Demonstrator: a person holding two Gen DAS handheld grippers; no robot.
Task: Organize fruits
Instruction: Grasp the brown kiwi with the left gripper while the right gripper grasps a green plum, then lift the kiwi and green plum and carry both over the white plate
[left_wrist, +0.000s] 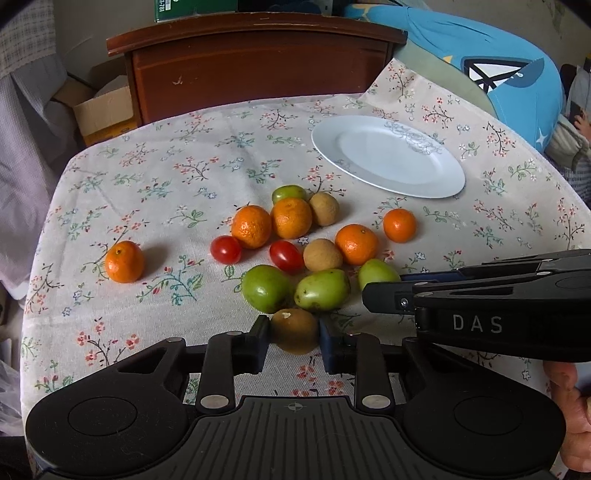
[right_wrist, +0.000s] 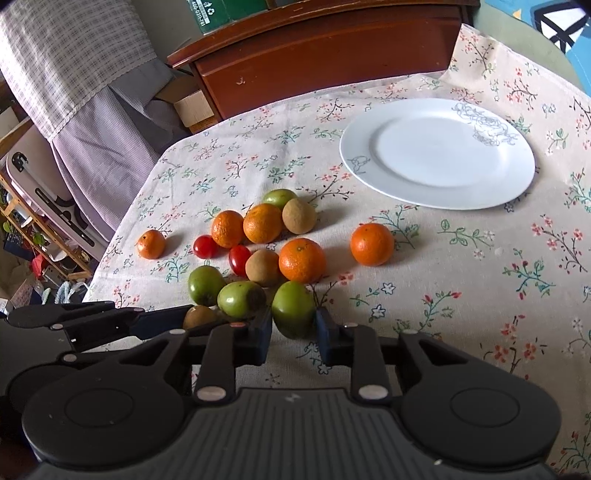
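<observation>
Small fruits lie clustered on the floral tablecloth: several oranges (left_wrist: 291, 218), two cherry tomatoes (left_wrist: 226, 249), green fruits (left_wrist: 266, 288) and round brown fruits (left_wrist: 322, 254). My left gripper (left_wrist: 294, 332) is shut on a brown fruit (left_wrist: 293, 326) at the near edge of the cluster. My right gripper (right_wrist: 293, 325) is shut on a green fruit (right_wrist: 293, 308) at the cluster's near right. Both held fruits sit low, at the cloth. In the left wrist view the right gripper (left_wrist: 384, 295) reaches in from the right. An empty white plate (right_wrist: 436, 155) stands at the far right.
A lone orange (left_wrist: 124, 261) lies apart at the left, another (right_wrist: 372, 243) to the right, toward the plate. A dark wooden headboard (left_wrist: 255, 62) stands behind the table, with a cardboard box (left_wrist: 103, 110) on its left. A hand (left_wrist: 569, 406) shows at the right edge.
</observation>
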